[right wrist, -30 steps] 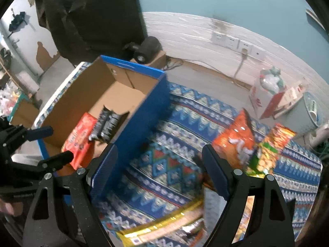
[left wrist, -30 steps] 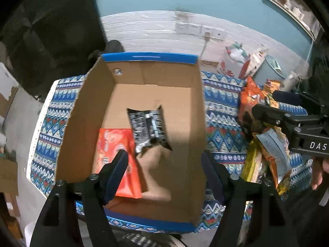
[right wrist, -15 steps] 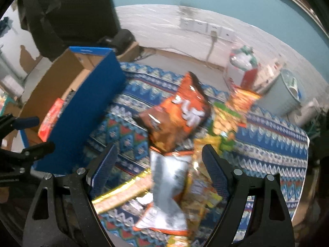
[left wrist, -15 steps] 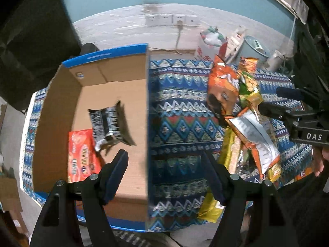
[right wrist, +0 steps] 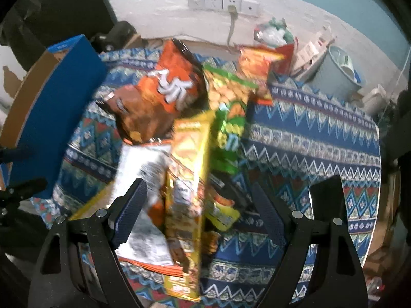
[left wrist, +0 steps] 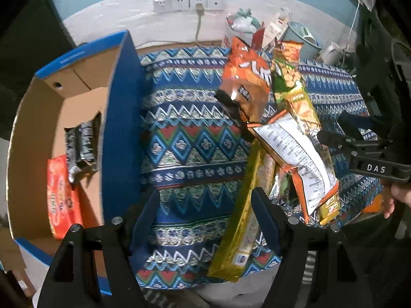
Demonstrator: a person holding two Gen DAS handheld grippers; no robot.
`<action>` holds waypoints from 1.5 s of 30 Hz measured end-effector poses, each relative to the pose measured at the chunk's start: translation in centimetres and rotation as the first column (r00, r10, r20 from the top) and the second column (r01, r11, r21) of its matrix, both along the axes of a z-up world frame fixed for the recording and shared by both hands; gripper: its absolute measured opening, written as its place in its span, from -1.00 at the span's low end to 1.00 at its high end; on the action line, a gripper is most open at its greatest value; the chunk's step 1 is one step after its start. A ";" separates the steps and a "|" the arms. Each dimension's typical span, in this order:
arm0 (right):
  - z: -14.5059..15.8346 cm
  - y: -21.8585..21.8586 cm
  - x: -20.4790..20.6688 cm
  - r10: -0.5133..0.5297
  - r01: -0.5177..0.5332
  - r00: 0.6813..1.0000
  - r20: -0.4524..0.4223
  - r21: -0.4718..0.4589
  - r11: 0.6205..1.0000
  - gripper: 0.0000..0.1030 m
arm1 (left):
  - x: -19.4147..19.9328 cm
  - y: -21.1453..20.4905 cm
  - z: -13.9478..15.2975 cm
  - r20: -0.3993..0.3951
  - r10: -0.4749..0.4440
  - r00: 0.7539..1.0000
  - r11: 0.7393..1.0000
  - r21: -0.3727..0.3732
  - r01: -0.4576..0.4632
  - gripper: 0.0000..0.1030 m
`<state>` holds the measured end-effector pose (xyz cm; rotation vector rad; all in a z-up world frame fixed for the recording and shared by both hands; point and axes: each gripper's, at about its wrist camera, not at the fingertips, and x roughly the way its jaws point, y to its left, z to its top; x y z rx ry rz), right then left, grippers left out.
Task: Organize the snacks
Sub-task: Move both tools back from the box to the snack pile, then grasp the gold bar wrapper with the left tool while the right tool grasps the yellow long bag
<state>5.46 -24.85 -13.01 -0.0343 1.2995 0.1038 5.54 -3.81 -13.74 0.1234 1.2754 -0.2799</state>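
A blue cardboard box (left wrist: 123, 118) stands at the left on the patterned cloth, also seen in the right wrist view (right wrist: 64, 87). Inside lie a red packet (left wrist: 61, 202) and a black-and-silver packet (left wrist: 82, 143). A pile of snack bags lies to its right: an orange bag (left wrist: 246, 82), a green bag (left wrist: 287, 77), a white-backed bag (left wrist: 295, 151) and a long gold pack (left wrist: 241, 225). My left gripper (left wrist: 205, 220) is open and empty above the cloth, beside the gold pack. My right gripper (right wrist: 197, 213) is open over the pile, above a gold pack (right wrist: 187, 192).
The patterned cloth (right wrist: 308, 138) has bare room to the right of the pile. Behind the table are a wall with sockets (right wrist: 223, 2), a grey bin (right wrist: 336, 71) and red-and-white packaging (right wrist: 280, 41). The right gripper also shows in the left wrist view (left wrist: 341, 133).
Both grippers swung right, away from the box toward the snack pile. The right gripper dropped closer over the bags. Both stayed open and empty.
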 end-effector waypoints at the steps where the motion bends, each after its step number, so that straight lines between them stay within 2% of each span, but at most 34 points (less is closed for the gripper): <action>1: -0.3 -0.1 -0.2 0.001 -0.001 1.000 -0.006 0.000 1.000 0.64 | 0.0 -0.3 -0.3 -0.006 -0.004 1.000 1.000 0.004 0.004 0.45; 6: -1.5 0.0 -0.6 0.024 -0.023 0.999 -0.033 0.017 1.000 0.64 | 0.3 -1.5 -1.6 -0.029 -0.021 0.999 0.999 0.025 0.022 0.45; 16: -4.4 -0.1 -0.5 0.030 -0.031 0.995 -0.098 -0.015 0.999 0.63 | 0.7 -2.7 -4.7 -0.107 -0.026 0.994 0.998 0.045 0.031 0.45; 18: -5.1 0.1 -0.5 0.040 -0.041 0.993 -0.114 -0.014 0.999 0.50 | 0.7 -2.9 -5.1 -0.113 -0.029 0.993 0.998 0.046 0.034 0.45; 21: -4.8 -0.2 -0.7 0.049 -0.049 0.993 -0.108 0.003 0.999 -0.07 | 0.7 -3.5 -5.5 -0.116 -0.042 0.992 0.998 0.049 0.048 0.45; 22: -4.6 -0.3 -0.7 0.050 -0.050 0.994 -0.102 0.001 0.999 -0.35 | 0.6 -3.7 -5.7 -0.117 -0.047 0.992 0.997 0.050 0.054 0.45; 23: -4.4 -0.5 -0.8 0.047 -0.047 0.994 -0.095 0.001 0.999 -0.41 | 0.5 -4.0 -5.9 -0.120 -0.054 0.991 0.997 0.053 0.061 0.45; 26: -4.2 -1.3 -1.0 0.029 -0.029 0.996 -0.083 -0.004 1.000 -0.40 | 0.2 -4.6 -6.3 -0.118 -0.069 0.991 0.996 0.052 0.075 0.56; 32: -4.6 -2.4 -1.6 -0.015 0.022 0.995 -0.098 0.065 0.998 -0.30 | 0.1 -5.9 -6.8 -0.127 -0.094 0.987 0.993 0.055 0.102 0.57; 37: -4.9 -2.0 -2.5 0.007 -0.003 0.996 -0.090 0.045 0.999 -0.30 | -0.4 -7.2 -7.5 -0.127 -0.126 0.984 0.988 0.068 0.135 0.57; 40: -4.8 -1.8 -2.7 0.022 -0.019 0.995 -0.093 0.035 0.999 -0.39 | -0.5 -7.7 -8.2 -0.115 -0.151 0.982 0.985 0.070 0.160 0.57; 42: -4.7 -1.8 -2.7 0.023 -0.020 0.996 -0.086 0.039 0.999 -0.41 | -0.4 -7.5 -8.5 -0.109 -0.161 0.981 0.985 0.042 0.166 0.46; 44: -4.5 -2.0 -2.5 0.021 -0.017 0.997 -0.080 0.043 0.999 -0.42 | -0.1 -7.9 -8.7 -0.118 -0.165 0.979 0.986 0.006 0.167 -0.13; 45: -4.4 -2.1 -2.5 0.019 -0.015 0.997 -0.078 0.045 0.999 -0.42 | 0.2 -8.3 -8.8 -0.132 -0.170 0.977 0.985 -0.013 0.170 -0.28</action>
